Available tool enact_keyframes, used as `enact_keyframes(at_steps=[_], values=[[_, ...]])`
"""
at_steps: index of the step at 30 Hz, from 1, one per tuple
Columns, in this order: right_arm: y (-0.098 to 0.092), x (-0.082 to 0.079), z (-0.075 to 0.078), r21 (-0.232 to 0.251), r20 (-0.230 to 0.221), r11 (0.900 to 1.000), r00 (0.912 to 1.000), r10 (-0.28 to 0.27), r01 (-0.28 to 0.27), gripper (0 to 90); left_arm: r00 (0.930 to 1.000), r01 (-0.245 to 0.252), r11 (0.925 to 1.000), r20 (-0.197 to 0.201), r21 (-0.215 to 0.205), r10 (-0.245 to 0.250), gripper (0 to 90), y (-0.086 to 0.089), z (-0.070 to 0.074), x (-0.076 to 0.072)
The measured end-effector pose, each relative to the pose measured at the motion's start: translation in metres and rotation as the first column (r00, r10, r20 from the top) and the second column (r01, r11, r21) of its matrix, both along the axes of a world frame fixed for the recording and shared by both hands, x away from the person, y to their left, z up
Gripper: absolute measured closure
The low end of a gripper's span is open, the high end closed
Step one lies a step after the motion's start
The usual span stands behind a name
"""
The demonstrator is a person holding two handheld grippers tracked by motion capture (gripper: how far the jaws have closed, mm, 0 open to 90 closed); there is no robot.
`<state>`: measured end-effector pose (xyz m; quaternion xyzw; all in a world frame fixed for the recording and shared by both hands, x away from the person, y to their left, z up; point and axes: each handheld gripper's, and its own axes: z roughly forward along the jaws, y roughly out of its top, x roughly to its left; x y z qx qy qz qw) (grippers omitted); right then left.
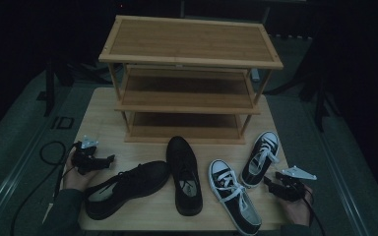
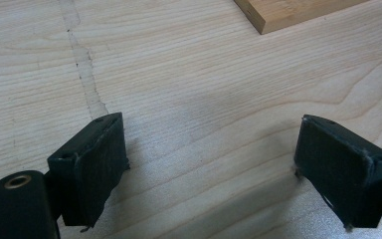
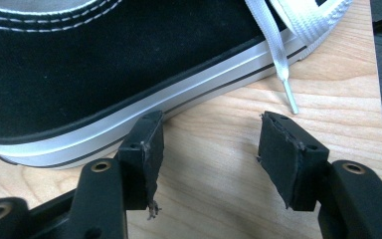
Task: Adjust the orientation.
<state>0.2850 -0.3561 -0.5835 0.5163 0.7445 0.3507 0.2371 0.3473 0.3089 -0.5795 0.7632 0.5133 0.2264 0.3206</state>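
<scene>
My left gripper (image 1: 109,159) sits at the table's left edge with its jaws spread wide over bare wood, nothing between them; in the left gripper view (image 2: 209,164) a corner of the shelf's bottom board (image 2: 288,12) shows ahead. My right gripper (image 1: 268,182) rests at the right edge, jaws parted and empty; in the right gripper view (image 3: 206,149) the left jaw stands just beside the white rubber sole of a black canvas sneaker (image 3: 99,64), whether touching I cannot tell, with a white lace tip (image 3: 289,99) lying on the table (image 3: 219,199) ahead. From above, two sneakers lie side by side: the near one (image 1: 234,194) and the far one (image 1: 261,157) just ahead of my right gripper. Two black leather shoes (image 1: 128,187) (image 1: 183,174) lie at the centre, toes meeting. A three-tier bamboo rack (image 1: 189,44) stands behind. I can read no brand or writing anywhere.
</scene>
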Motion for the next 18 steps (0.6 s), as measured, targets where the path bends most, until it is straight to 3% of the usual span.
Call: enact_keyframes(at_steps=[9,14,18], values=[[-0.0010,0.0022,-0.0003,-0.005,-0.007,1.000,0.9999,-0.008,0.008,34.5,1.0000,-0.005,1.0000,0.000,0.000,0.005,13.8,-0.0003,0.0000,0.0004],[-0.0010,0.0023,-0.0003,-0.005,-0.006,1.000,0.9999,-0.008,0.008,34.5,1.0000,-0.006,1.0000,-0.004,0.000,0.006,15.0,-0.0001,0.0010,0.0005],[-0.0009,0.0023,-0.0002,-0.003,-0.008,1.000,0.9999,-0.009,0.009,34.5,0.9996,-0.028,0.9996,-0.002,0.000,0.028,33.0,0.0008,0.0044,-0.0029]])
